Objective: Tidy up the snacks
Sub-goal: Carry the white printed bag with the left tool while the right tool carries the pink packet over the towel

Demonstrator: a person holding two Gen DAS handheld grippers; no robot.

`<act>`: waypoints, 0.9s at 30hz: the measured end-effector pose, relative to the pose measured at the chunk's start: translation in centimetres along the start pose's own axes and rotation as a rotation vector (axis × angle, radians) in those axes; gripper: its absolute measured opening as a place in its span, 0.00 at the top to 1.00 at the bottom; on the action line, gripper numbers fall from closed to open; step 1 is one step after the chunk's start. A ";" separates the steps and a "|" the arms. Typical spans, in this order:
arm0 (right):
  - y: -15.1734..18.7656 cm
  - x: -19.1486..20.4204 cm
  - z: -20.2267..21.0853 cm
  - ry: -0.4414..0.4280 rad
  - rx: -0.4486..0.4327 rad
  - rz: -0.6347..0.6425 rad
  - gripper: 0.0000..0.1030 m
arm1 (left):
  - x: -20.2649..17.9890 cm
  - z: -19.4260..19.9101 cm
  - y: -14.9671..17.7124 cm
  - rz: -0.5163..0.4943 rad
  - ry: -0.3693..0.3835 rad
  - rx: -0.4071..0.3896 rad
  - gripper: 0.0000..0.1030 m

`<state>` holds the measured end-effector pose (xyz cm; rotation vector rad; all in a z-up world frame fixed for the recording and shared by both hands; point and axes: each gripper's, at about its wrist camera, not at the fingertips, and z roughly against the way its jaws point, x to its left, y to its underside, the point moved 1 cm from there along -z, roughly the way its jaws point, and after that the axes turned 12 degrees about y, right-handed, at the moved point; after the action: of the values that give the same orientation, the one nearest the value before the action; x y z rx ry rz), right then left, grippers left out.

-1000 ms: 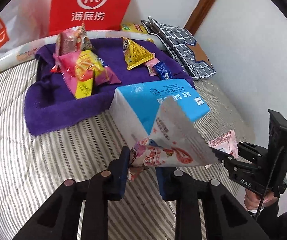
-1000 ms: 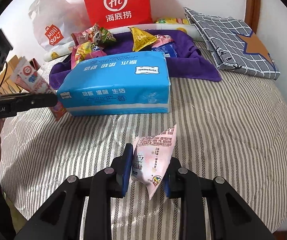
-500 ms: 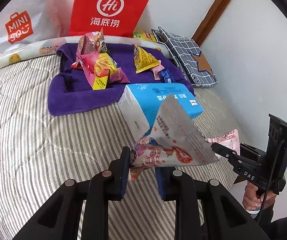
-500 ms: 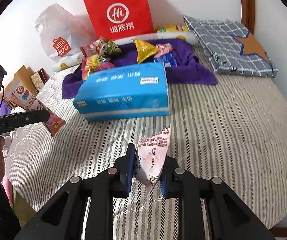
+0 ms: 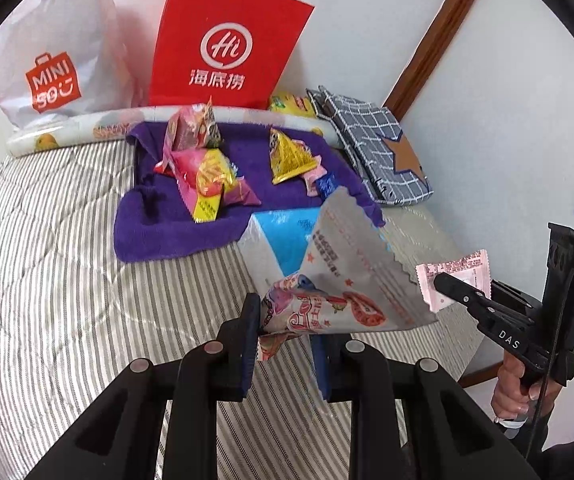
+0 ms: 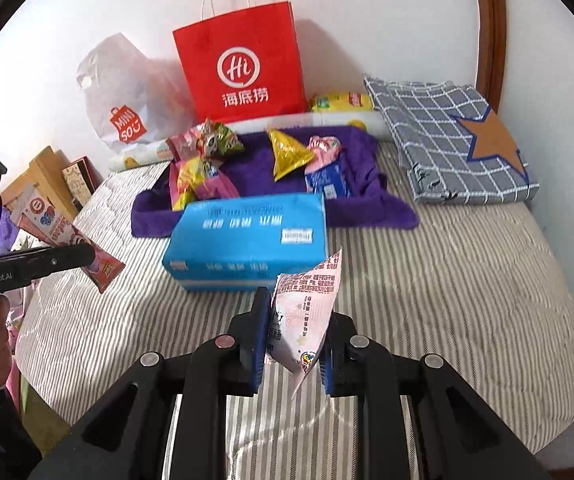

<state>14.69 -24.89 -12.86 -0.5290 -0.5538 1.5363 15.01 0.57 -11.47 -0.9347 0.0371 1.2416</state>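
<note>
Change since earlier: both grippers have been drawn back and raised from the bed; the blue tissue pack and purple towel now sit farther ahead, and the red paper bag is seen whole

Left gripper: pressed onto the lower corner of a silver-and-red snack packet, which fans up and to its right, off the bed

Right gripper: clamped on a pale pink snack pouch, held upright between the pads with its crimped top pointing forward

Where the held snacks are: each in the air above the striped bedcover, short of the tissue pack; the loose snacks lie on the towel beyond the pack, straight ahead of both grippers

Step in hand (judged): the two packets are being carried towards the snack pile on the towel

Doing it well: each packet should be lifted over the tissue pack, not dragged across it; the grips should be kept firm, as only a corner is pinched on the left; release is best made low over bare towel beside the pile, one packet at a time, so neither gripper crosses the other

Look of the packets: thin crinkled film with zigzag sealed edges, puffed, light and springy; the pink pouch bears small printed text

Risk: the glossy film could slip from the pads
</note>
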 end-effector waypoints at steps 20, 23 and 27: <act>-7.4 -0.5 0.5 0.022 -0.088 -0.008 0.79 | -1.6 0.4 -5.1 -0.044 -0.021 -0.058 0.78; -8.3 -0.5 0.4 0.022 -0.101 -0.004 0.79 | -1.2 0.2 -6.0 -0.033 -0.023 -0.065 0.78; -9.6 -0.5 0.1 0.023 -0.115 -0.003 0.79 | -0.6 0.2 -7.2 -0.027 -0.030 -0.070 0.78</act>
<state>22.03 -25.12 -6.67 -0.6326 -0.6273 1.4999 20.57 0.06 -6.85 -0.9744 -0.0427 1.2384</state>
